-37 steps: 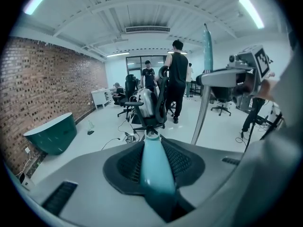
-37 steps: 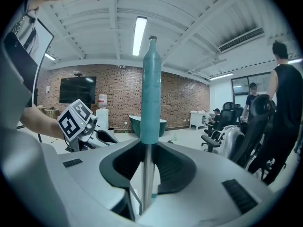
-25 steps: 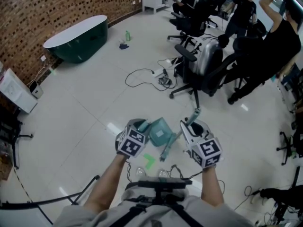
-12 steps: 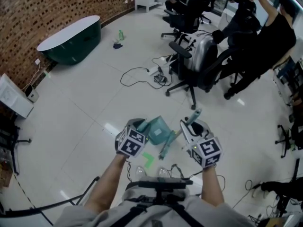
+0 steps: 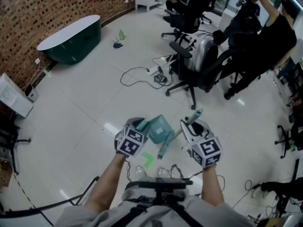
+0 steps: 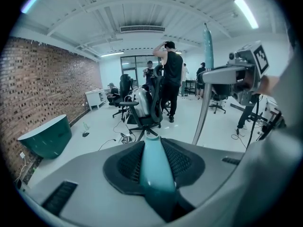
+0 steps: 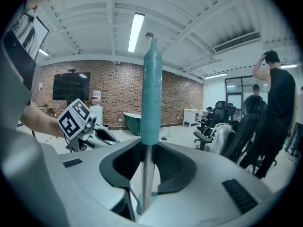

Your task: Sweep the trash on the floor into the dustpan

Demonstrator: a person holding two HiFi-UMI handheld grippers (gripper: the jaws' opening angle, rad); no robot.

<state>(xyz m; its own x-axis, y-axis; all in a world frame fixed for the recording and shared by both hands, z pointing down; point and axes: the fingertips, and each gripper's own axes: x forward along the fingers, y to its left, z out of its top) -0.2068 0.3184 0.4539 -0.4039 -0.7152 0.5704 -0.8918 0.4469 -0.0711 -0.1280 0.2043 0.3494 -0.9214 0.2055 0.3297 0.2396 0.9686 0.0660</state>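
Left gripper (image 5: 140, 125) clamped on dustpan (image 5: 161, 128) handle | right gripper (image 5: 191, 125) clamped on broom (image 5: 166, 147) pole | both unmoved since earlier

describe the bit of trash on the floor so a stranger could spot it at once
On the white floor right in front of the person, look between the left gripper and the right gripper. Just below the teal dustpan and left of the lower end of the broom lies the scrap: a small bent strip, the only bright green thing there.
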